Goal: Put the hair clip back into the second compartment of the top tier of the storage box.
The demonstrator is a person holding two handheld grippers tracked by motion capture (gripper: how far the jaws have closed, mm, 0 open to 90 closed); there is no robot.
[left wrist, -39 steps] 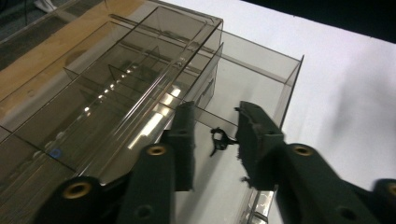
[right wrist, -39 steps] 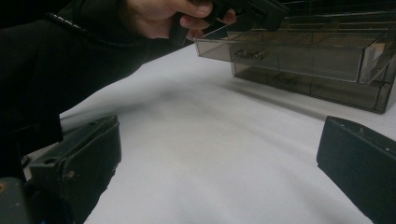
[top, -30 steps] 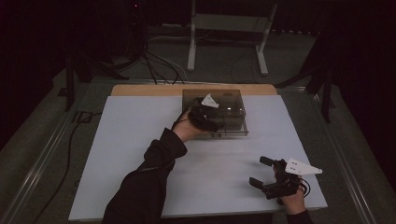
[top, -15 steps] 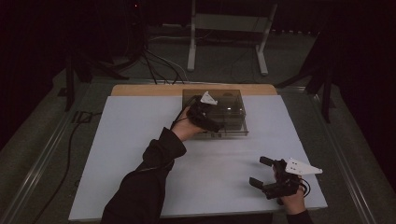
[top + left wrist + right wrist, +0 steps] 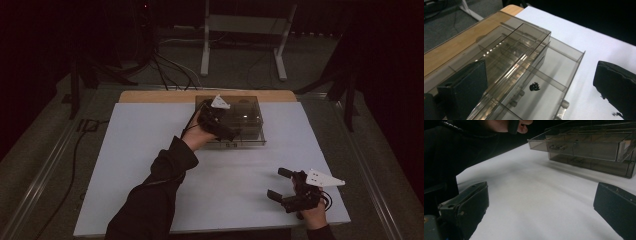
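Two spread claws, one smoky drawer box

One smoke-tinted clear plastic drawer box [image 5: 235, 121] sits at the far edge of the white table [image 5: 125, 165], its upper drawer [image 5: 549, 82] pulled partway out. Over it, the left gripper [image 5: 220, 122] has just been opening, jaws wide, nothing between them. Well apart, near the front edge, the right gripper [image 5: 281, 185] rests with jaws parted and nothing in them.

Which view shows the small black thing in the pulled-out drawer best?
The left gripper view: it looks straight down into the open drawer, and the small black item lies on its floor, between the open left tongs. In the high view the hand and tongs cover that spot. The right gripper view shows the drawer side-on, its contents unreadable.
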